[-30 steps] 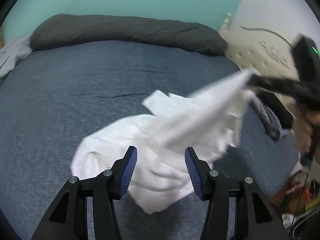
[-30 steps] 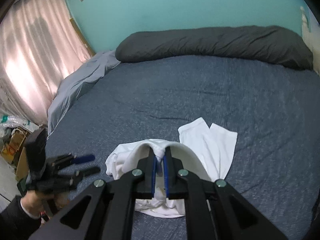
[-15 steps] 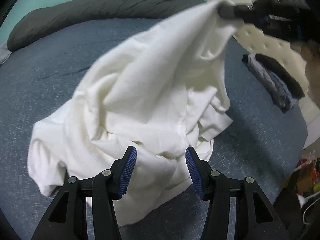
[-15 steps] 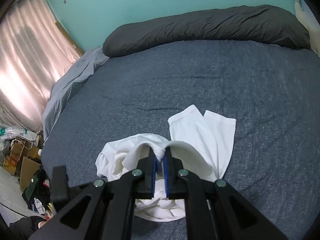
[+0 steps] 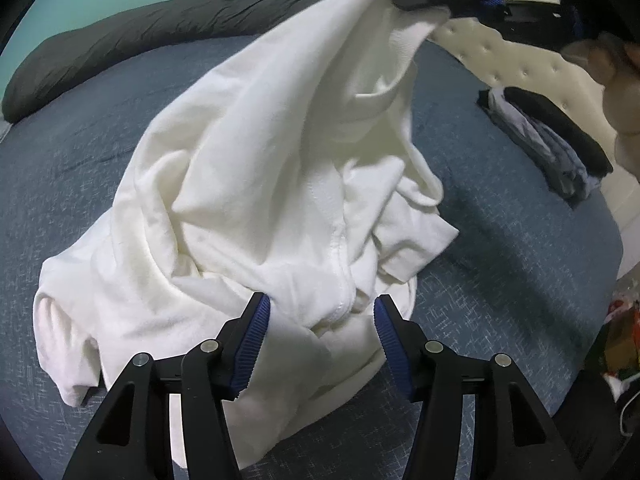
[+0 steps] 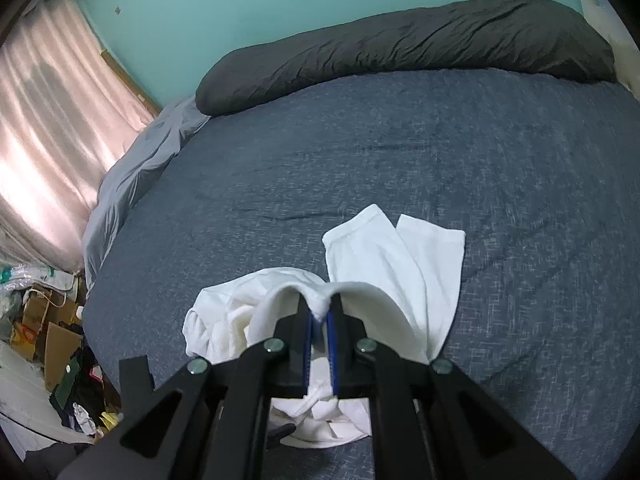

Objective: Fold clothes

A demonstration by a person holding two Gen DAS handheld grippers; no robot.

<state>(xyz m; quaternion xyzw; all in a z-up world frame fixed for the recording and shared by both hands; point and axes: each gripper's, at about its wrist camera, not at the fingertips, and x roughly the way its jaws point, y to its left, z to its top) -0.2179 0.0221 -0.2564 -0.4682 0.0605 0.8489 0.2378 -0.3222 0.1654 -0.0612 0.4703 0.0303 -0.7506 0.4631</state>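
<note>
Between the right gripper's [image 6: 319,316] clenched blue pads sat only a thin pinch of the white garment [image 5: 256,184], hoisted high while the rest slumped in a crumpled heap on the blue bed [image 6: 460,152]. That small bite looked likely to slip under the hanging weight. Lower down, the left gripper [image 5: 322,320] gaped wide over the bunched fabric, holding nothing; closing there risked grabbing several layers and locking the tangle in.

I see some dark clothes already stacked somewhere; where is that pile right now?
In the left wrist view, the pile of dark clothes lies on the blue bed at the right, beside the cream tufted headboard, beyond the white shirt.
</note>
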